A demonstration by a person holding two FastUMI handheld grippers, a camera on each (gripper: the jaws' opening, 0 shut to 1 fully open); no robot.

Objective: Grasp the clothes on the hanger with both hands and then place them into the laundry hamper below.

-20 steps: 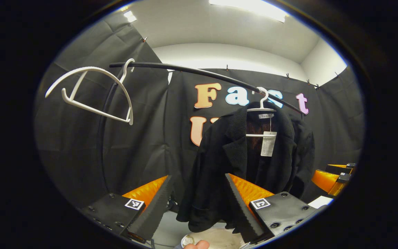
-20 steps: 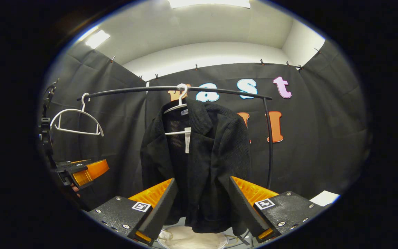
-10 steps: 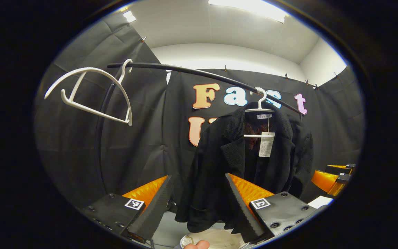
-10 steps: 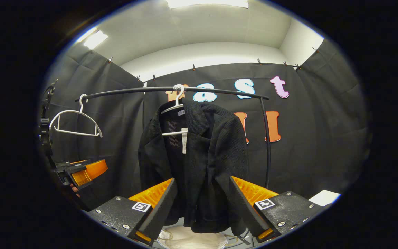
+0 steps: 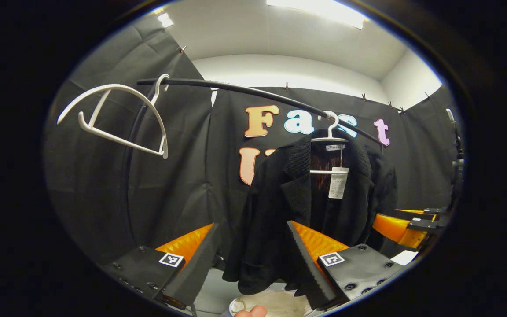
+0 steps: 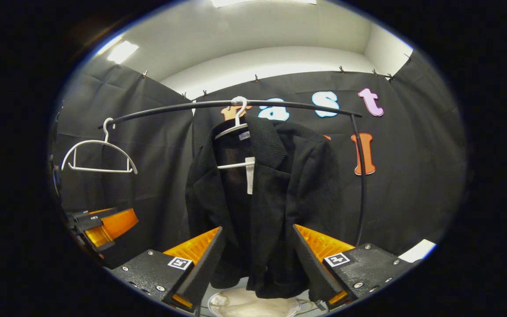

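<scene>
We hold the left gripper [image 5: 250, 259] with jaws spread wide and empty; the black jacket [image 5: 310, 207] hangs ahead between them, a little right of centre. Our right gripper [image 6: 255, 262] is likewise wide open, and in its view the jacket now fills more of the gap than half a second ago, the rail [image 6: 236, 105] sitting higher. We judge the right hand is closing in first. The hamper [image 6: 253, 304] lies below the jaws.
</scene>
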